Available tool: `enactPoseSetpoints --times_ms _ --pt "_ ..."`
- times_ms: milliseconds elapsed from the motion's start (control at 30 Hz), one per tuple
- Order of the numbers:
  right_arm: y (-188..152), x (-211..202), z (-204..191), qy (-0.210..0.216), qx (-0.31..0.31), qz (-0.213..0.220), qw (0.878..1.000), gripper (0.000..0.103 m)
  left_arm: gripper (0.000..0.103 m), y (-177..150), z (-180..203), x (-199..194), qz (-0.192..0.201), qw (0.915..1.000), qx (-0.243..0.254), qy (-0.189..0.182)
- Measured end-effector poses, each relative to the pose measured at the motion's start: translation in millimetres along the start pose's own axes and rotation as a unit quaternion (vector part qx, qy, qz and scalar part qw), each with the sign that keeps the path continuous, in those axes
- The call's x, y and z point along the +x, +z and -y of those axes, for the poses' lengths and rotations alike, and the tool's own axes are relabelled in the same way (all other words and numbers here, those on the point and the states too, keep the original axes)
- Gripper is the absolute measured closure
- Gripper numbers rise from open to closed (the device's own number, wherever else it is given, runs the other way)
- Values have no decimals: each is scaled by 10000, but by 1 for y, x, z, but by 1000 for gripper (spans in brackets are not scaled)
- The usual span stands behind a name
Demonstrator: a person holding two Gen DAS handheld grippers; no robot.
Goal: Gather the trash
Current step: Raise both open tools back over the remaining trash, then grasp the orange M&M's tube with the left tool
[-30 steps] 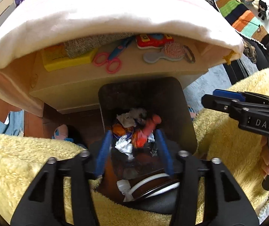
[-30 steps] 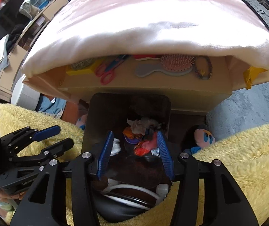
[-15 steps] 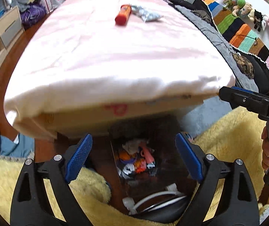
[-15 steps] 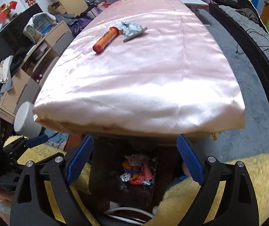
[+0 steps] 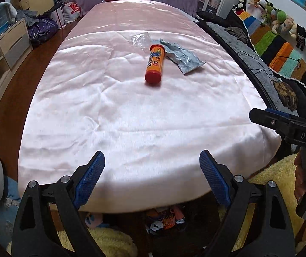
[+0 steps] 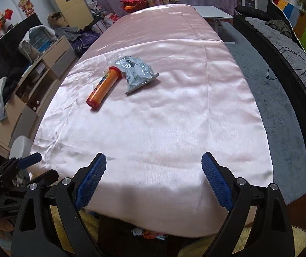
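- Plainly, both tools are free: the left gripper (image 5: pixel 152 175) stands with its blue pads wide apart and nothing between them, and the right gripper (image 6: pixel 154 176) shows the same, jaws spread and bare.
- Each hangs over the near edge of the table, which is draped in a pink satin cloth (image 5: pixel 131 117), and tilts downward, so the cameras take in the whole top.
- The trash left to gather lies well out toward the middle of the cloth: an orange tube (image 5: pixel 155 63) with a red cap, on its side, touching a crumpled silver wrapper (image 5: pixel 185 59), with a scrap of clear plastic (image 5: pixel 141 39) just behind them.
- Below the table edge a dark bin (image 6: pixel 118 231) sits tucked under the overhang, coloured scraps (image 5: pixel 165 216) already in it; placed there, it is a short drop from the tabletop.
- The wide-open jaws suit a fresh pick, I judge; the tube lies nearer the left gripper, the wrapper nearer the right.
- The slick cloth may let the tube roll when nudged, so a grip across its body seems safest.
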State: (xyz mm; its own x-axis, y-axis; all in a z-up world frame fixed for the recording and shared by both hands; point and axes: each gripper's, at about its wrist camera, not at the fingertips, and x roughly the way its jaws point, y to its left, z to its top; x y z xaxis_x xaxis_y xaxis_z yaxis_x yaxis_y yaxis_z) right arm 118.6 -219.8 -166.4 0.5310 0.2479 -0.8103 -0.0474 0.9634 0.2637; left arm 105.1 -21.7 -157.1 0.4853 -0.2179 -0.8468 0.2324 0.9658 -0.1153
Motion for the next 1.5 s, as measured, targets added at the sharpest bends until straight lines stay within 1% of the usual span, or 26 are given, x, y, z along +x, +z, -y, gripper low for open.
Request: enactPoseSetpoints --times_ms 267,400,500,533,600,700,867,933,967,1000,1133,1233,1300,1367,1400,1433,1500 --pt "37 30 -2 -50 7 21 10000 12 24 40 -1 30 0 9999 116 -39" --pt "55 41 4 -87 140 38 9999 12 32 59 -3 49 -62 9998 193 -79" --pt "66 48 6 -121 163 78 9998 13 36 75 -6 65 -121 9997 167 -140" --pt "71 51 6 -139 147 93 9998 15 36 80 -7 70 -137 9997 147 -126" --pt "80 57 7 -160 131 98 9997 19 41 88 -8 79 -155 9997 157 -116" --pt "90 67 8 -95 197 87 9997 24 43 100 -8 89 -177 9995 223 -160" --pt "109 80 2 -37 198 105 9997 25 52 111 -5 105 -239 9990 306 -227" --pt "116 85 -2 -22 172 101 9998 25 56 114 -5 107 -203 9989 381 -188" --pt "119 87 -4 -8 153 96 9998 25 68 114 -5 107 -196 9988 413 -177" --pt "122 89 -7 10 134 97 9999 25 77 114 -5 106 -200 9985 468 -201" --pt "132 99 -16 104 80 92 9999 25 77 108 -9 101 -264 9968 724 -195" --pt "138 109 -28 162 30 79 9998 25 77 100 -22 90 -285 9972 643 -249" --pt "143 119 -37 172 -22 47 9998 25 77 96 -30 81 -260 9974 568 -349" --pt "147 128 -47 164 -61 27 9998 24 77 92 -36 74 -224 9979 517 -317" --pt "150 133 -52 130 -73 18 9999 23 77 91 -40 71 -199 9982 490 -280" --pt "152 138 -57 88 -69 18 9999 18 77 91 -45 69 -178 9985 453 -265" --pt "156 145 -67 69 -39 71 9999 11 77 91 -53 65 -128 9989 390 -231"
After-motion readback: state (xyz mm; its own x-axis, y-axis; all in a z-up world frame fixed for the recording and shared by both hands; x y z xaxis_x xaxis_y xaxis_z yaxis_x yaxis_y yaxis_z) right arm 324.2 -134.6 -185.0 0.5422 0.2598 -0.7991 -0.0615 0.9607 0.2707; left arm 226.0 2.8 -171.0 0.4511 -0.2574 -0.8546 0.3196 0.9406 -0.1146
